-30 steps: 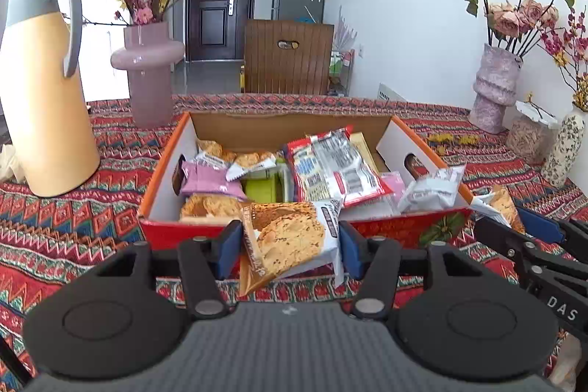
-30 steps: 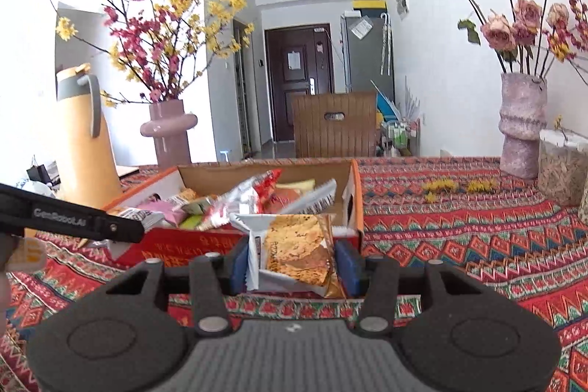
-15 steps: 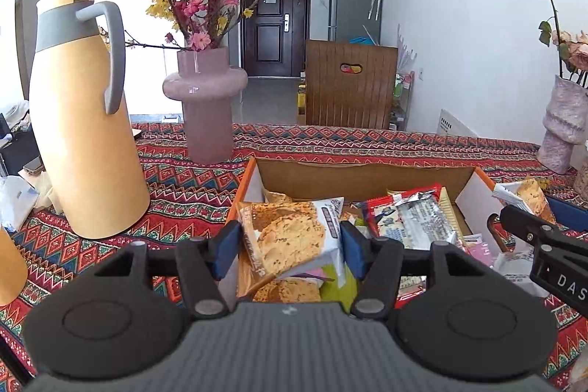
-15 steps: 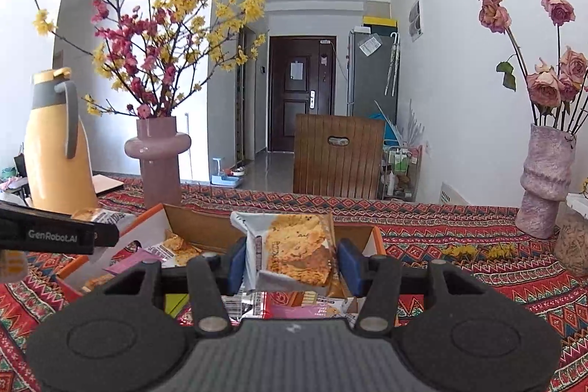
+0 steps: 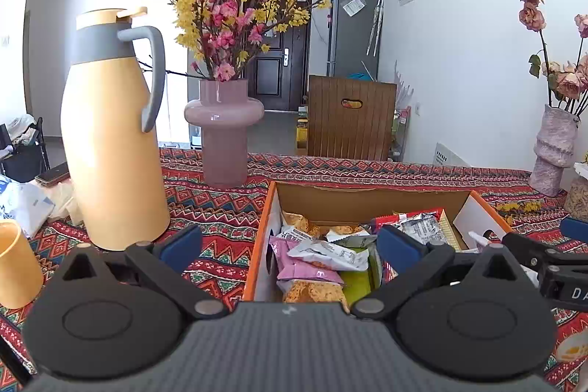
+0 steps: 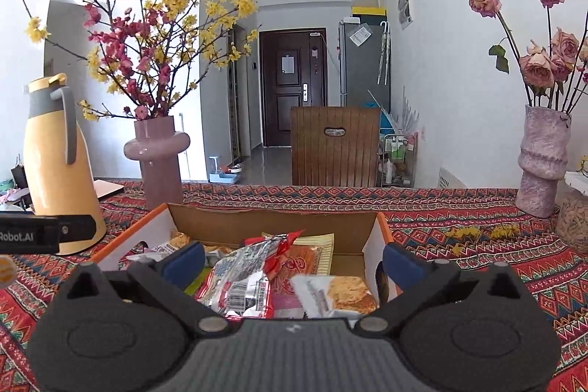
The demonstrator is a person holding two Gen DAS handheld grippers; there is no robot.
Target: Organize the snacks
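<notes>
An open cardboard box with an orange rim stands on the patterned tablecloth and holds several snack packets. My left gripper hangs over its left part, jaws opening wide, nothing pressed between the blue pads. Beneath it lie a pink packet and a cookie packet. My right gripper hangs over the box's right part, jaws opening too, with no packet in them. A red and silver packet and a cookie packet lie loose in the box below it.
A tall yellow jug and a pink vase of blossoms stand left of the box, with a yellow cup nearer. A pale vase of roses stands at the right. A wooden chair is behind the table.
Both grippers carried cookie packets forward and up over the box, then opened wide and let them go. The packets now lie in the box.
</notes>
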